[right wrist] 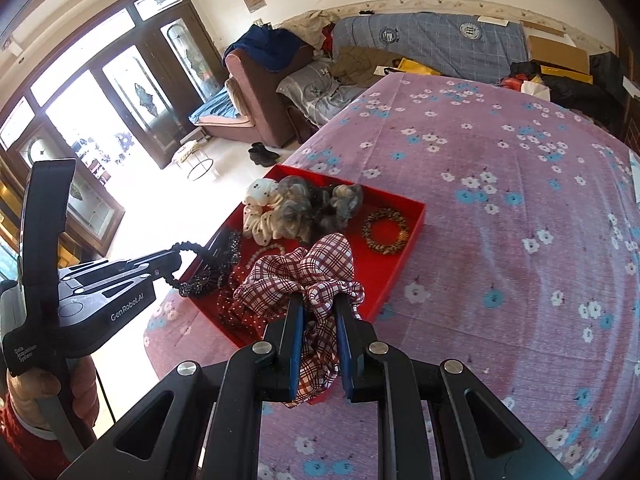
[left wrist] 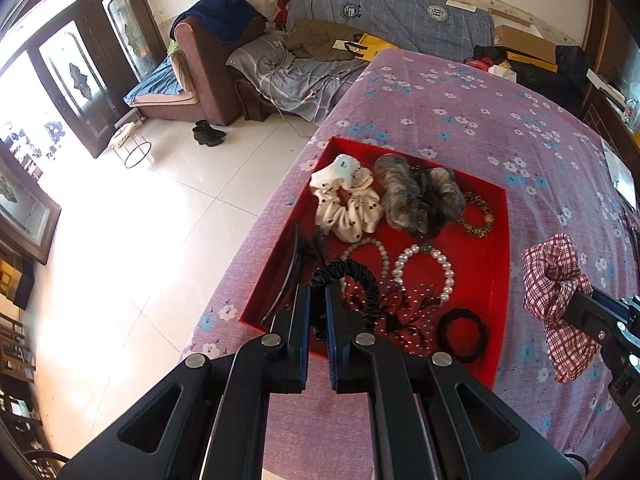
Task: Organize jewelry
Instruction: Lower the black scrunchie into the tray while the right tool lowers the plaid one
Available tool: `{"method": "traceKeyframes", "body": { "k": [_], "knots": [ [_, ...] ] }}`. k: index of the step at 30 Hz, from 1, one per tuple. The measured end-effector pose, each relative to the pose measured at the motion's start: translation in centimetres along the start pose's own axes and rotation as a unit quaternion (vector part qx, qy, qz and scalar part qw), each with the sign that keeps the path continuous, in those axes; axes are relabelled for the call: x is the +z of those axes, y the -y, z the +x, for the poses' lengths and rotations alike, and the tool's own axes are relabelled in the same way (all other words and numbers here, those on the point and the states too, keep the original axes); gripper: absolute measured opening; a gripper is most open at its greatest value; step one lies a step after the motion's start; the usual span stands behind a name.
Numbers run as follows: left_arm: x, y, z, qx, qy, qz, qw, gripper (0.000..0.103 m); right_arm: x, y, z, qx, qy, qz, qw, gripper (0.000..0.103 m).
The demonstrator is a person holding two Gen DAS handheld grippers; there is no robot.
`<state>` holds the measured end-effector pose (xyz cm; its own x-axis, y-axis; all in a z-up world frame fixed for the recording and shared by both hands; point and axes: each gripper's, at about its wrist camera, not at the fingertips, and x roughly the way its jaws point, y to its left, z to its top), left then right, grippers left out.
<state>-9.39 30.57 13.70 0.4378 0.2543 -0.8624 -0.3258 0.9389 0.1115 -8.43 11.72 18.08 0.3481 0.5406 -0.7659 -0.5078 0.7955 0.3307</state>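
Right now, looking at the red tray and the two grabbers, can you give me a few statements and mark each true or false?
1. The left gripper is pinching a black hair tie. True.
2. The right gripper is empty. False: it is shut on a checked scrunchie.
3. The red tray sits on a purple flowered cloth. True.
4. The white scrunchie lies on the floor. False: it lies inside the tray, at its far end.
5. A pearl bracelet lies in the tray. True.
6. The tray holds nothing else. False: a grey scrunchie and a leopard hair tie lie there too.
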Motion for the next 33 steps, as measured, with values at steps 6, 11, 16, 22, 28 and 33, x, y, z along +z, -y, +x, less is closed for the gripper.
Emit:
{"method": "traceKeyframes", "body": {
  "k": [6, 11, 16, 22, 28, 33],
  "knots": [
    [0.3, -0.6, 0.5, -0.003, -0.002, -0.001, 1.0000, 0.007, 0.0, -0.8, 0.7, 0.003, -0.006, -0.004, 1.000, 0.017],
    [0.8, -0.4, 1.0, -0.010, -0.002, 0.005, 0.9999, 0.007, 0.0, -1.0, 1.0, 0.002, -0.007, -0.002, 1.000, 0.017],
    [1.3, -0.3, 1.5, -0.017, -0.001, 0.010, 0.9998, 0.007, -0.1, -0.9, 1.2, -0.006, -0.009, 0.004, 1.000, 0.017],
    [1.8, 0.2, 2.3, -0.029, -0.002, 0.018, 0.9994, 0.007, -0.1, -0.2, 1.1, -0.024, -0.007, 0.016, 1.000, 0.018],
    [2.5, 0.6, 3.3, -0.035, -0.001, 0.024, 0.9991, 0.007, 0.3, 0.5, 1.2, -0.030, -0.012, 0.032, 0.999, 0.018],
    [3.0, 0.7, 4.1, -0.041, -0.006, 0.025, 0.9988, 0.007, 0.7, 0.8, 1.7, -0.035, -0.016, 0.036, 0.999, 0.019]
  ]
}}
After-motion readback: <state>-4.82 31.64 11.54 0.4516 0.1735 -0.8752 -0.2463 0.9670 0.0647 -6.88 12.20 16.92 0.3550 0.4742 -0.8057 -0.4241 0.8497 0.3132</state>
